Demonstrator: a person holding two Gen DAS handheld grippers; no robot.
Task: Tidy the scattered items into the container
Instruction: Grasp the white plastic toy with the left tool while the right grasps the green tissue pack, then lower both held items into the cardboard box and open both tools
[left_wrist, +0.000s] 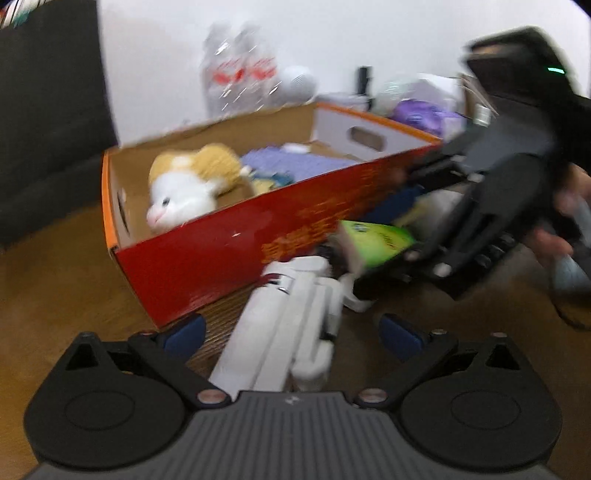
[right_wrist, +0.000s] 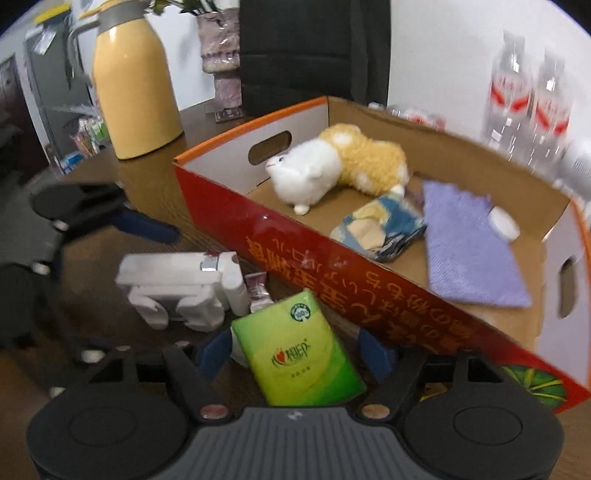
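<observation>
The red cardboard box sits on the brown wooden table; inside it lie a white-and-tan plush cat, a purple cloth, a crumpled blue-and-cream packet and a small white cap (at the cloth's 3 o'clock edge). Outside the box, just beside its red wall, rest a white folding stand, a small maroon sachet and a green tissue pack. The right gripper has its 2 blue pads on either side of the tissue pack, jaws spread wide; whether the pads touch the pack cannot be told. The left gripper is wide open, holding nothing, with the white stand lying between its fingers toward 12 o'clock. At 10 o'clock from the box stands a yellow thermos jug; at 2 o'clock, 2 clear water bottles.
</observation>
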